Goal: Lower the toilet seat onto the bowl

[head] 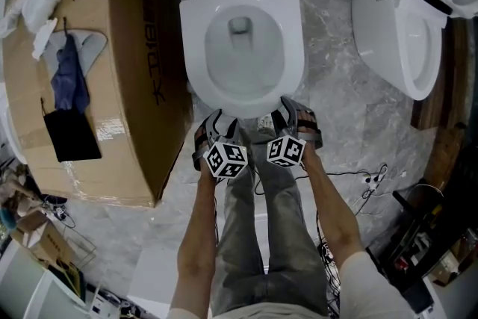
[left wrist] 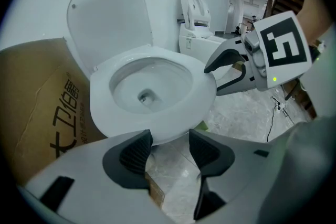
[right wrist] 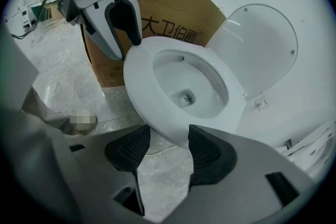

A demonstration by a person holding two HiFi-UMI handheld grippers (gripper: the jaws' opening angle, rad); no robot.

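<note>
The white toilet seat [head: 196, 48] lies flat on the bowl, and the lid [left wrist: 110, 13] stands upright against the tank. My left gripper [head: 216, 127] hangs open just in front of the seat's front rim, nothing between its pads [left wrist: 131, 152]. My right gripper [head: 295, 116] is open too, at the front right of the rim, its jaws empty. In the left gripper view the right gripper [left wrist: 218, 80] has its fingers spread close around the rim's edge. In the right gripper view the left gripper [right wrist: 123, 34] sits at the seat [right wrist: 142, 81] edge; contact is unclear.
A large cardboard box [head: 112, 86] with clothes on top stands close on the left of the toilet. A second toilet [head: 403, 26] stands on the right. Cables [head: 366, 183] run over the grey marble floor. The person's legs [head: 261, 235] stand right in front of the bowl.
</note>
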